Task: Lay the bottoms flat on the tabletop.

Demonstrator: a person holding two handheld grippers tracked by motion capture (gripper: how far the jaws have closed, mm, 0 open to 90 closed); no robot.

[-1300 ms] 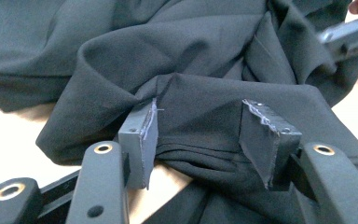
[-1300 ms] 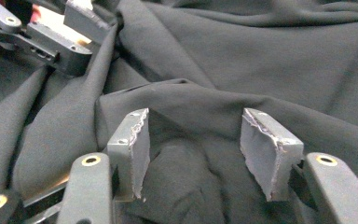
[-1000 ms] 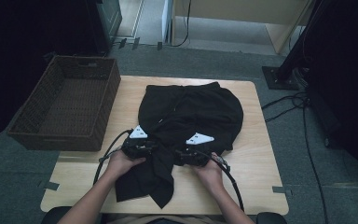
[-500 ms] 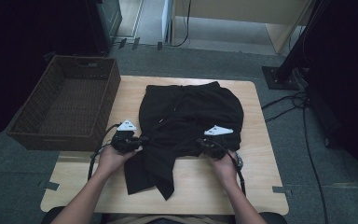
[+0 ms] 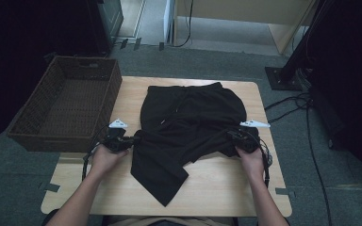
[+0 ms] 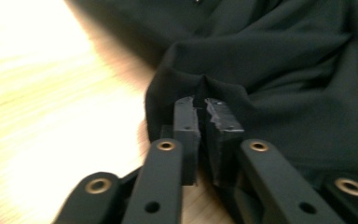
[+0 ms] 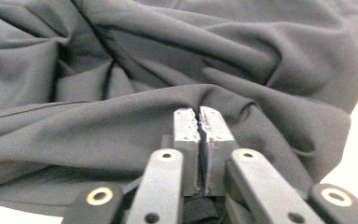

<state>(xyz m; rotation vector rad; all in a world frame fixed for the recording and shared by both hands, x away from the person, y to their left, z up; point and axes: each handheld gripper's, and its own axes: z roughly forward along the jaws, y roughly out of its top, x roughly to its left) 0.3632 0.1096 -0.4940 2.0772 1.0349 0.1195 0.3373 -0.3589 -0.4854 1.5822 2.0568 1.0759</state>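
The black shorts (image 5: pixel 188 127) lie mid-table (image 5: pixel 245 188), wider than a second ago: I've drawn both sides apart, so the bunched cloth is spreading flat for folding. My left tongs (image 6: pixel 204 105) pinch a fold at its left edge, my right tongs (image 7: pixel 199 116) clamp the right edge. The basket (image 5: pixel 66 106) waits left

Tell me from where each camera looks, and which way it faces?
High view: above the person's side, facing forward and down on the table, basket and black shorts; both forearms show.
Left gripper view: rides on the left tongs, looking along the jaws, pinched on a fold of the shorts.
Right gripper view: rides on the right tongs, looking along the jaws, pinched on the cloth.
Shared: all three show the shorts.
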